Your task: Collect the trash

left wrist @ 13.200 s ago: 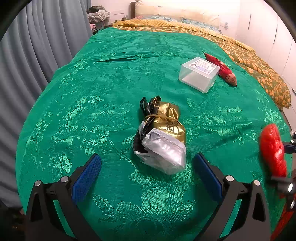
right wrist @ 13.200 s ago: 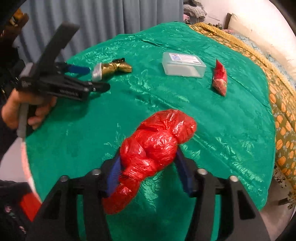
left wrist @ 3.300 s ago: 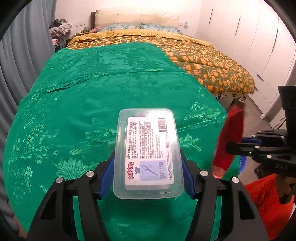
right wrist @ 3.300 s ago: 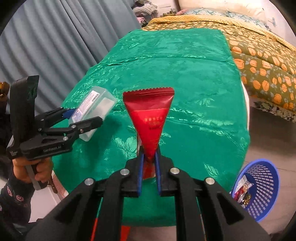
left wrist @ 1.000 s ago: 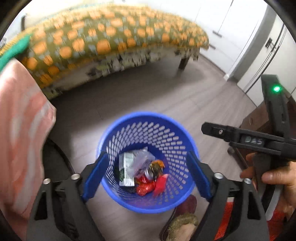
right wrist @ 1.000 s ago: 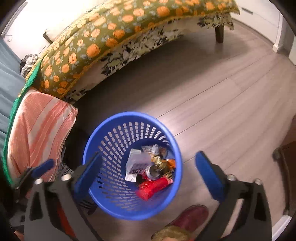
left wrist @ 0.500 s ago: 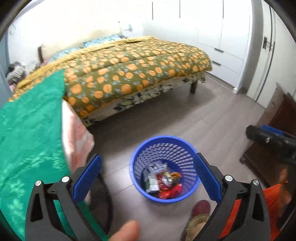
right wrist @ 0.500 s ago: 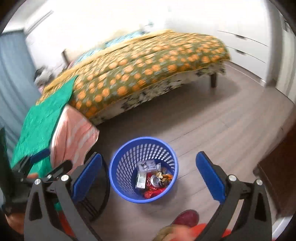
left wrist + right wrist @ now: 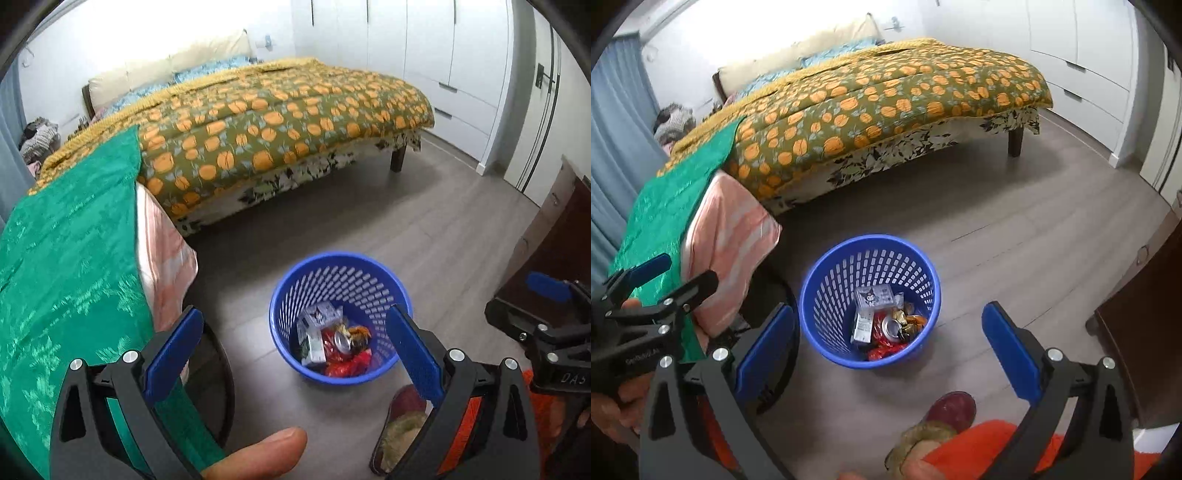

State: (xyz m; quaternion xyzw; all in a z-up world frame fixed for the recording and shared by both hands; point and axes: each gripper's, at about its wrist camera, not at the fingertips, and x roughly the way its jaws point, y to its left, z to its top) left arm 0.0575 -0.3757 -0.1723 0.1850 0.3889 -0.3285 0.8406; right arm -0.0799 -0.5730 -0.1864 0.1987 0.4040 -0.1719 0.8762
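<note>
Nearest the left wrist camera, the left tool (image 9: 295, 356) stood spread wide with nothing between its ribbed blue pads (image 9: 173, 354); its jaws had just been opening to that width. The right tool (image 9: 890, 349) was spread just as wide and was likewise empty. Both pointed steeply down, and a thumb tip (image 9: 258, 456) showed at the bottom edge of the left view.

Just beyond the pads, ahead of and below both tools, the blue basket (image 9: 812, 317) stood upright on the grey wood-grain floor (image 9: 997, 243). It sat centred in the right tool's gap and slightly right of centre in the left's, so neither hand looked clearly nearer. It was round, tapered, of perforated plastic. The collected trash lay at its bottom: a small white carton (image 9: 863, 325), a printed clear box (image 9: 874, 297), a dented metal can (image 9: 891, 326), crumpled gold foil (image 9: 908, 317) and glossy red wrappers (image 9: 886, 349).

To the left, well apart from the basket, the green brocade cloth (image 9: 66, 266) lay over a pink striped cushion edge (image 9: 727, 243). No trash showed on the visible part, so collecting seemed about finished; any further piece would lie back that way.

Farther off stood the bed under an olive quilt with orange pumpkins (image 9: 280, 110), then white wardrobe doors (image 9: 461, 48)
</note>
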